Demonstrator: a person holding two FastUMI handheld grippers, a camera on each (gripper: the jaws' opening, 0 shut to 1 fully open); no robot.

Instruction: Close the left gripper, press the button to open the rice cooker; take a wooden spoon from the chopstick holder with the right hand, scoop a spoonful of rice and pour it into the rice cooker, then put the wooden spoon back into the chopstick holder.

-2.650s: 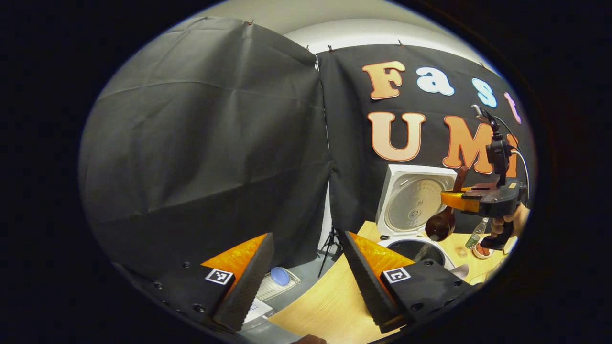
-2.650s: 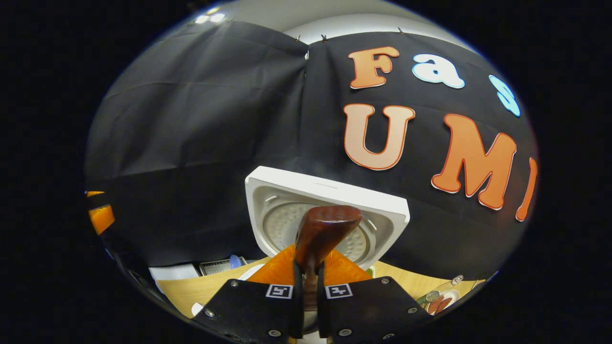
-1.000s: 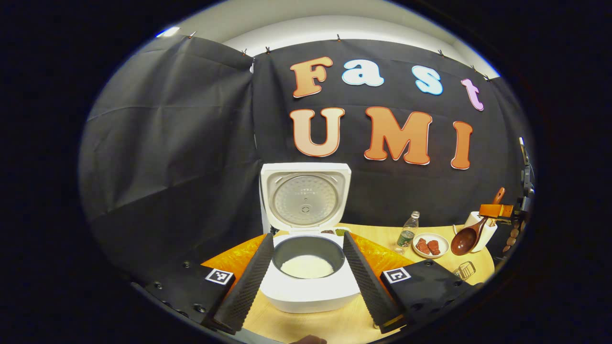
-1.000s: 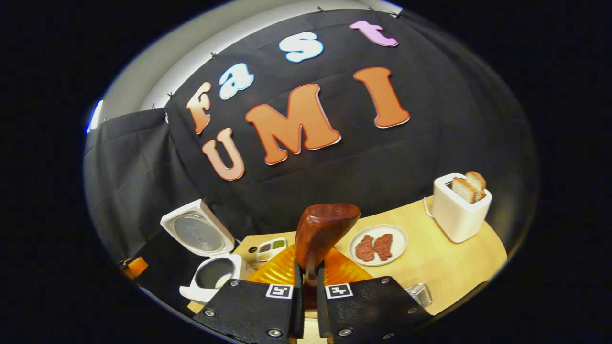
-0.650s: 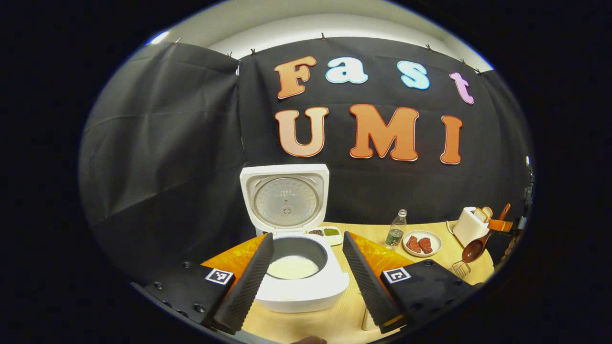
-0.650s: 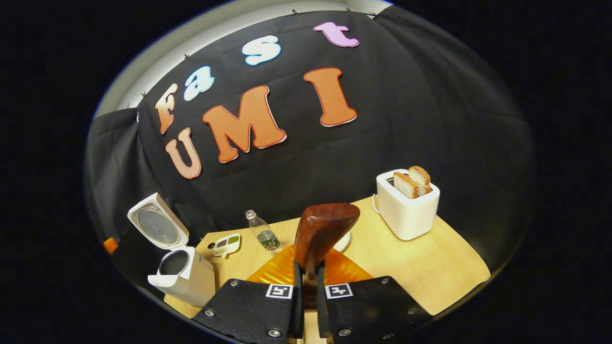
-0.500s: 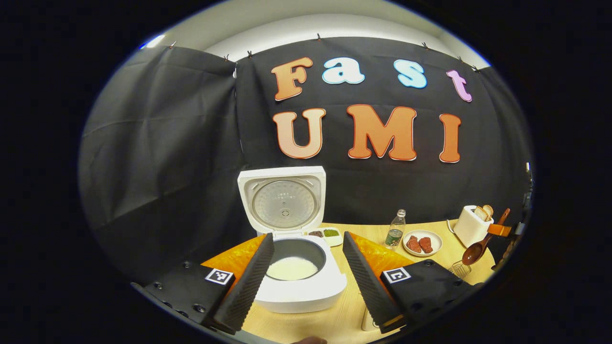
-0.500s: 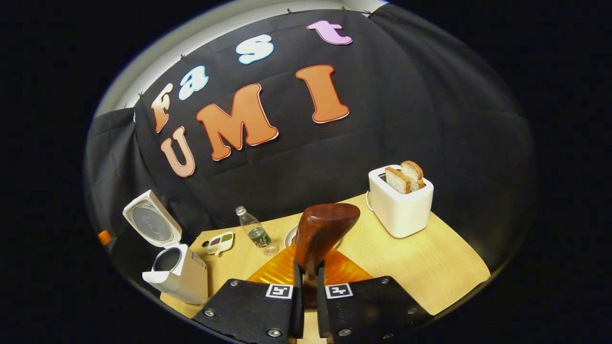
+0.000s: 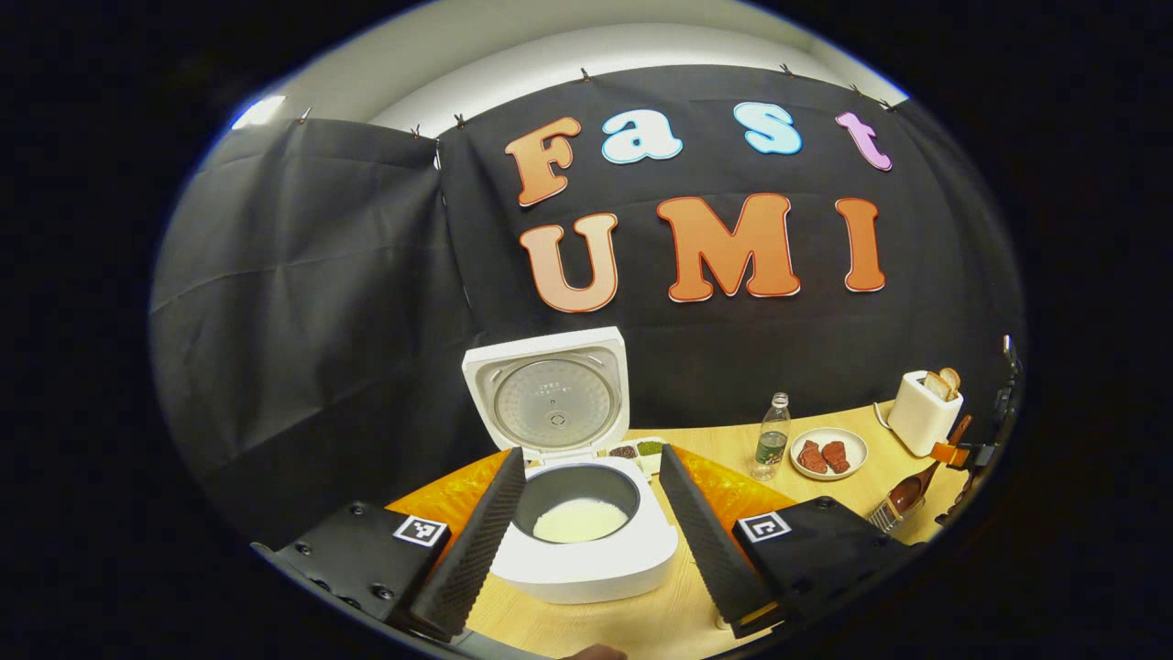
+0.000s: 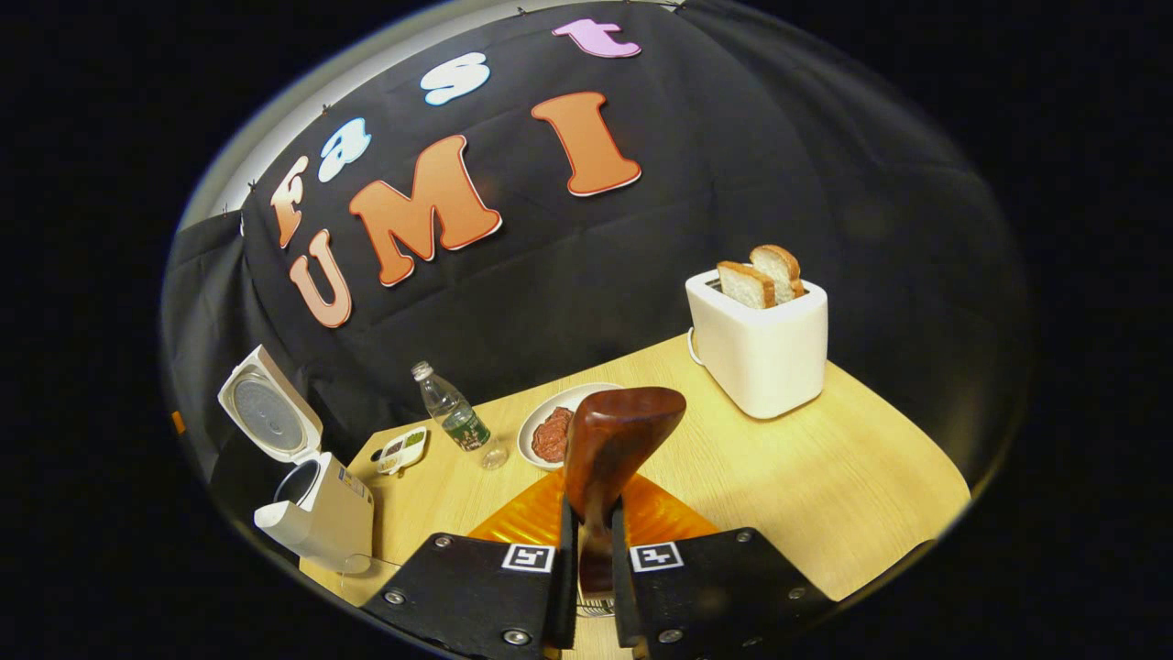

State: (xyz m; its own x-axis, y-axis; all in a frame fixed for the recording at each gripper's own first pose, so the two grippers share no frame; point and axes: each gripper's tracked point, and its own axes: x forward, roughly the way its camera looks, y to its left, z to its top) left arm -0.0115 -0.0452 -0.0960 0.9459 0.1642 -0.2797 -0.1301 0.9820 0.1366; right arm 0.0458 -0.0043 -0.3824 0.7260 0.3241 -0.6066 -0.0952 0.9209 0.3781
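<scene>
A: Where's the spoon?

B: Wooden spoon [image 10: 612, 440] sits centre-bottom of your right gripper view, its handle clamped betw. both fingers of your right gripper [image 10: 588, 559], bowl tipped up over the table [image 10: 825, 495].

A: And the cooker?

B: Rice cooker [image 9: 575, 513] is lower centre in the left gripper view, lid up, white rice in the pot. Your left gripper [image 9: 586, 522] is spread wide, holding nothing, one finger either side of it.

A: Rest?

B: Bottle [image 10: 449, 408], plate [image 10: 536, 431] mid-frame; toaster [image 10: 759, 335] w/ bread, right.

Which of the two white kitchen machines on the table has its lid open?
The rice cooker, lid flipped up with rice showing inside; the toaster just holds two bread slices.
</scene>
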